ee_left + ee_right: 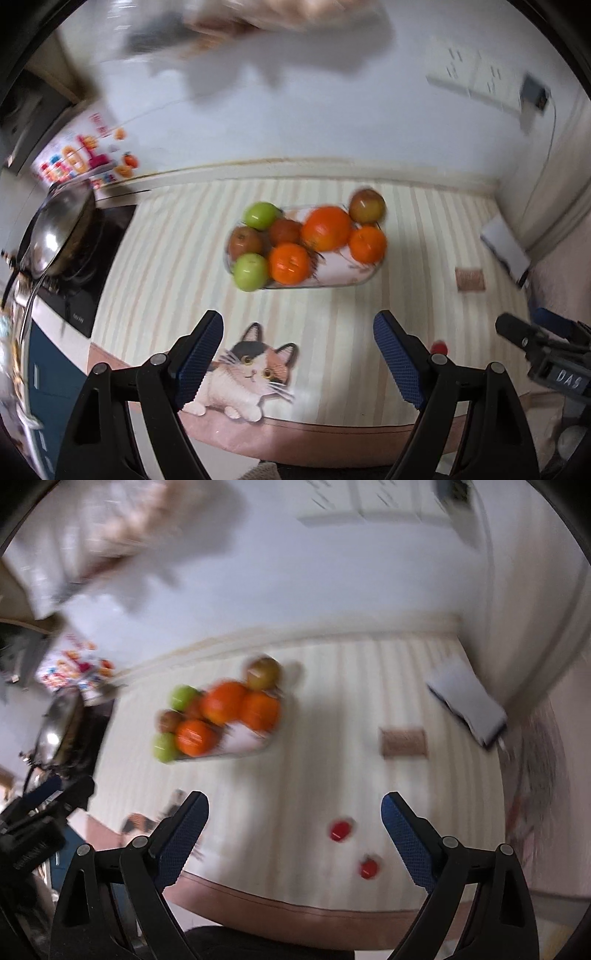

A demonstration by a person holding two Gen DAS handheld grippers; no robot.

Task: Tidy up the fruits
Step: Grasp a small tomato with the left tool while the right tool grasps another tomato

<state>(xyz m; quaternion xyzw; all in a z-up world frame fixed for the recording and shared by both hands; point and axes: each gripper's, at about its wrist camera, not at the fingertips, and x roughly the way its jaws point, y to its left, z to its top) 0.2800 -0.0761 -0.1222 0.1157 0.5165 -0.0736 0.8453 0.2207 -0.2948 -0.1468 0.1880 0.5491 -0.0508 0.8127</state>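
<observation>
An oblong clear tray (343,275) on the striped tablecloth holds a pile of fruit: two green apples (251,272), three oranges (326,228) and several red-brown apples (245,243). One red-brown apple (367,206) sits at the tray's far right end. My left gripper (298,330) hangs open above the cloth, short of the tray, nothing between its fingers. In the blurred right wrist view the same tray (243,744) of fruit lies ahead to the left, and my right gripper (294,812) is open and empty. Two small red fruits (340,830) (368,867) lie on the cloth near its right finger.
A wok (59,236) sits on a black stove (85,280) to the left. A cat picture (247,373) marks the cloth's near edge. A brown square (470,280) and a white box (504,247) lie to the right, by the wall. The other gripper's body (546,354) shows at far right.
</observation>
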